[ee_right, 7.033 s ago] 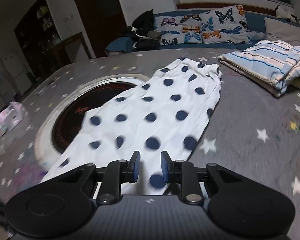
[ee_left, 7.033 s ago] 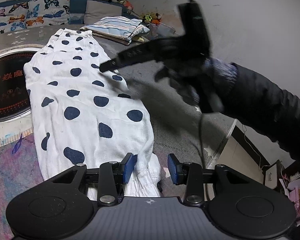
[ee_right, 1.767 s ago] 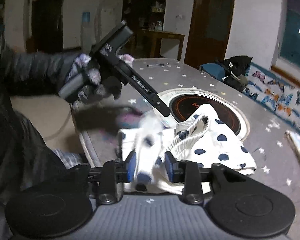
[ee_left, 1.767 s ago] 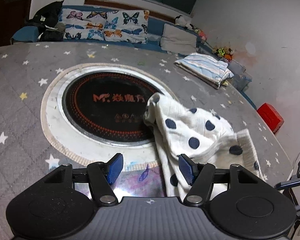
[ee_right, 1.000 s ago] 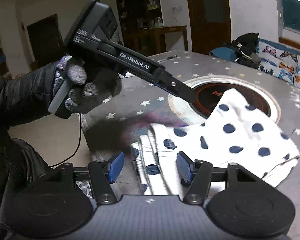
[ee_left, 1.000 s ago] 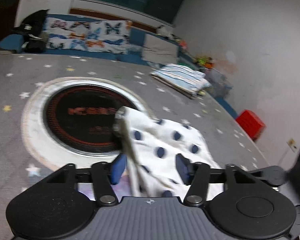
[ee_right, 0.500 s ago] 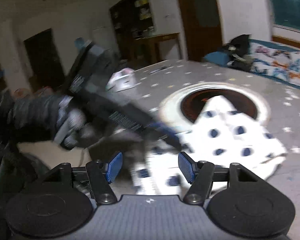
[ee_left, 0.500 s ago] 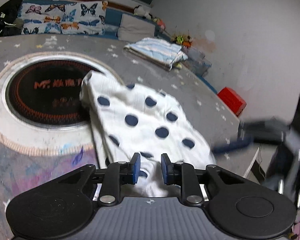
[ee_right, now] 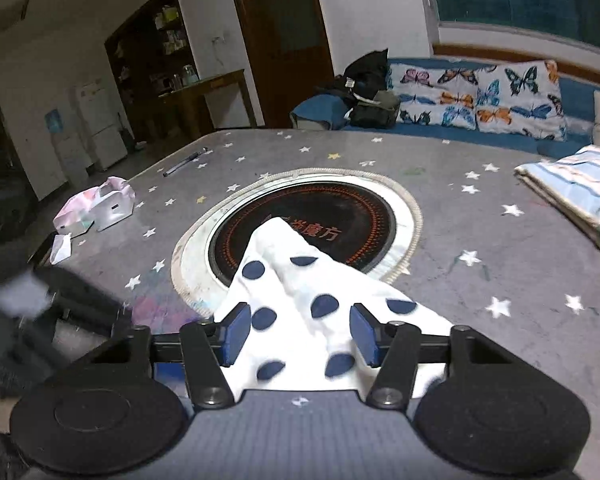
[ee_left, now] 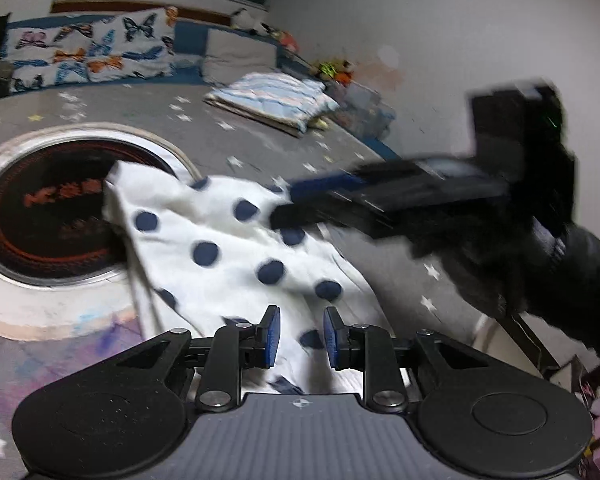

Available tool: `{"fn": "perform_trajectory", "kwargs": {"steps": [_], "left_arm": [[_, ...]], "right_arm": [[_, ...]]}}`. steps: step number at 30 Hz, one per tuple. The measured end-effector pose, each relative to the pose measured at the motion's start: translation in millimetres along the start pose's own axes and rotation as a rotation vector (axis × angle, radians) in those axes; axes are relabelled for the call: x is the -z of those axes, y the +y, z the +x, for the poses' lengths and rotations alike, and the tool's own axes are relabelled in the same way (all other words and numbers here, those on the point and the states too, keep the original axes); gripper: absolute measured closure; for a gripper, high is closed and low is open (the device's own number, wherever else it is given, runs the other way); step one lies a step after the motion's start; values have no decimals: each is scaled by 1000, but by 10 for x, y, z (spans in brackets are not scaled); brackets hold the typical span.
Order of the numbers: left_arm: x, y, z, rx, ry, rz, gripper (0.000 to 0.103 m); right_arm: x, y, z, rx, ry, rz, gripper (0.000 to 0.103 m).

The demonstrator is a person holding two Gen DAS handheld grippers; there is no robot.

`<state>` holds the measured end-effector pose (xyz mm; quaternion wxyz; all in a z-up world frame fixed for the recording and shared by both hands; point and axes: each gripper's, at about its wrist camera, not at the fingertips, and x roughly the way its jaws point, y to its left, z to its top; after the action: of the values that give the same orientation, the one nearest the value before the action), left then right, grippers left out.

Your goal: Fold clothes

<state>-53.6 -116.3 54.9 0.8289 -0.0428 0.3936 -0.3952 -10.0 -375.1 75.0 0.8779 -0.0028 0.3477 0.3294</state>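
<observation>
the left gripper (ee_left: 298, 336) pinches the white navy-dotted cotton garment (ee_left: 236, 256) near the table's edge, the right gripper (ee_right: 298, 334) gapes, so tugging could undo its fold.

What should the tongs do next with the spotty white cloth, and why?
Probably close the right tongs on the near edge of the spotty cloth. They are wide open with cloth between the pads. The left tongs sit narrow over that edge, so both could lift it for another fold towards the dark round plate.
</observation>
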Motion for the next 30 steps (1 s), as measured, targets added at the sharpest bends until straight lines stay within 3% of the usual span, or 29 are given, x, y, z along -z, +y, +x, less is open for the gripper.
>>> {"fn": "perform_trajectory", "kwargs": {"steps": [5,13,18,22,30], "left_arm": [[81,10,77,12,33,-8,77],[128,39,109,24,43,-26,75],[132,58,127,28,44,-37,73],[134,73,126,33,42,-45,71],[120,94,83,40,30,-58,68]], "right_arm": [[-92,35,339,-39,44,-13,57],[-176,-143,784,76,103,3,65],[-288,-171,829,132,77,-30,64],[-385,-47,732,101,56,-85,64],[-421,177,1004,100,122,-185,64]]}}
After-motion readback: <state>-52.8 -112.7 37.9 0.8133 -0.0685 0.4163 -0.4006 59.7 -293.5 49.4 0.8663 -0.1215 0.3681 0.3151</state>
